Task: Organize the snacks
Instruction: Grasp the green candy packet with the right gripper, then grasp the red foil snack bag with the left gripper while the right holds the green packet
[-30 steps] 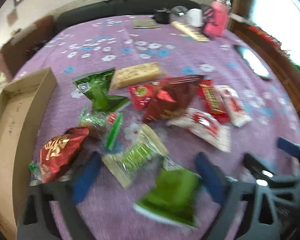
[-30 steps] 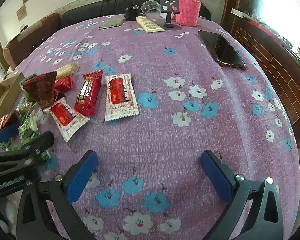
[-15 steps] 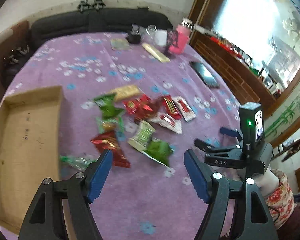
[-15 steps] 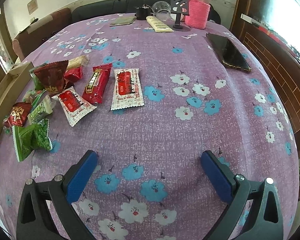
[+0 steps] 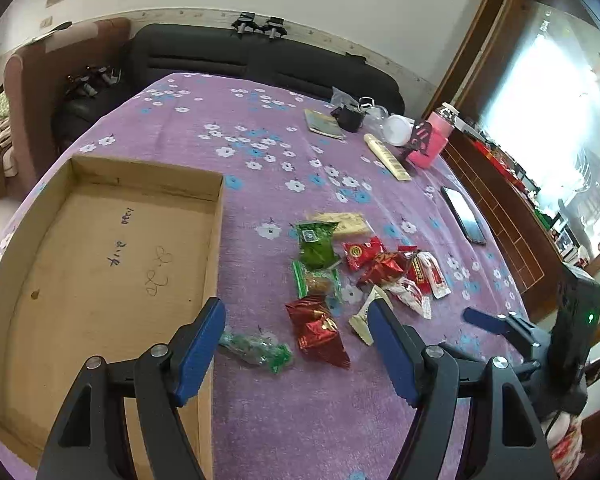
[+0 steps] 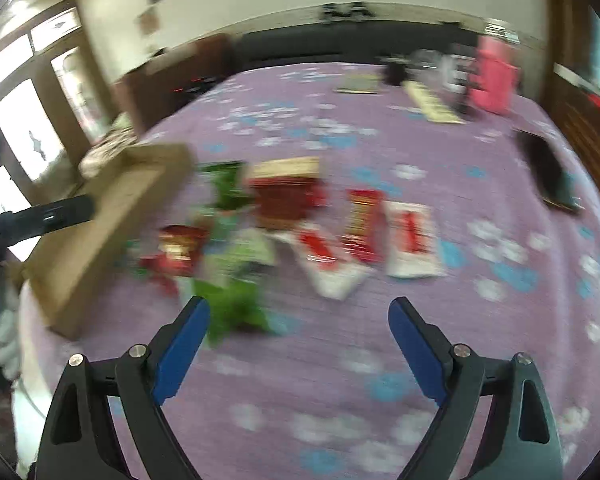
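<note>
Snacks in crinkly wrappers heaped toward the near right part of a round worktop under a purple cloth printed with white and blue flowers. Left tongs spread wide, blue pads apart, nothing between them, hovering above the near edge. Just beyond the left pad, a clear green-printed candy wrapper lying flat; beside it a shiny dark red foil packet, a clear green-edged pack holding a brown biscuit, a bright green pouch and a pale beige wafer bar farther back. More red and white sachets toward the right edge. Shallow open brown cardboard tray along the left edge, handwriting on its bare floor, no snack inside.

Right tongs likewise released, blue pads well apart and gripping nothing, seen also from the left camera at the right edge of the worktop. Right camera view heavily smeared: a green pouch just ahead of the left pad, a white sachet with red print and a long red bar beyond, cardboard tray to the left.

At the far right edge, a pink knitted-sleeve bottle, a long cream box, a black cup and a flat dark phone nearer the right edge.
</note>
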Tool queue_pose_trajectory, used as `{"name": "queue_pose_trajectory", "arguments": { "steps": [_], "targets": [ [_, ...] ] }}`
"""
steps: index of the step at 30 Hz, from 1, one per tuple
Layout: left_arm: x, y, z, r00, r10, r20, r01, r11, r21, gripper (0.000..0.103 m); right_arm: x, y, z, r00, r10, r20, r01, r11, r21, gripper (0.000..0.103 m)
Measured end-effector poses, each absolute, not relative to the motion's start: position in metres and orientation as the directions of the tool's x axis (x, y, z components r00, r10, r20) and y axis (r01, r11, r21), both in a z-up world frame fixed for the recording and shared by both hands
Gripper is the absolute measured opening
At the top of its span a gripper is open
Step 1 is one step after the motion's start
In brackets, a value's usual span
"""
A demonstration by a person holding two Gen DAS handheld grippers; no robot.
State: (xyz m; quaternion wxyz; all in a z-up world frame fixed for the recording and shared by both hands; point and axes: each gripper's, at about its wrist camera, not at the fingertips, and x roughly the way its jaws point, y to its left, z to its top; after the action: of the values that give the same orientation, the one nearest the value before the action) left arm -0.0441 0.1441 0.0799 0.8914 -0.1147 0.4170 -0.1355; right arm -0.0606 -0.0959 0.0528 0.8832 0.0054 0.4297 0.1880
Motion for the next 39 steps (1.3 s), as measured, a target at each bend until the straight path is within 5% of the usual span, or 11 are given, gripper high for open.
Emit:
{"name": "queue_pose_trajectory", "arguments": {
  "steps": [8,9,12,15,22,39],
  "targets": [
    [-0.043,0.127,0.076,0.593,-0.351,-0.725,0.201,0.936,-0.289,0.077,-0.049,-0.048,0.033,0.541,0.301,-0.786,-0.367,0.925,0.102,0.090],
    [-0.042,0.123,0.074,0.587,-0.353,-0.728,0.209,0.935,-0.285,0.077,-0.048,-0.046,0.030,0.539,0.288,-0.791,-0.361,0.928,0.091,0.086],
    [-0.036,0.109,0.066,0.554,-0.368,-0.747,0.238,0.930,-0.282,0.077,-0.044,-0.047,0.020,0.504,0.286,-0.815,-0.345,0.932,0.115,0.051],
    [-0.029,0.095,0.056,0.529,-0.350,-0.773,0.252,0.935,-0.250,0.077,-0.045,-0.052,0.018,0.502,0.299,-0.811,-0.331,0.933,0.138,0.042],
    [-0.017,0.075,0.038,0.531,-0.247,-0.811,0.271,0.956,-0.114,0.077,-0.051,-0.065,0.019,0.505,0.331,-0.797,-0.318,0.930,0.185,0.041],
    [-0.013,0.058,0.014,0.485,-0.235,-0.842,0.296,0.950,-0.095,0.075,-0.058,-0.078,0.020,0.531,0.320,-0.785,-0.309,0.936,0.172,0.043]
  ]
}}
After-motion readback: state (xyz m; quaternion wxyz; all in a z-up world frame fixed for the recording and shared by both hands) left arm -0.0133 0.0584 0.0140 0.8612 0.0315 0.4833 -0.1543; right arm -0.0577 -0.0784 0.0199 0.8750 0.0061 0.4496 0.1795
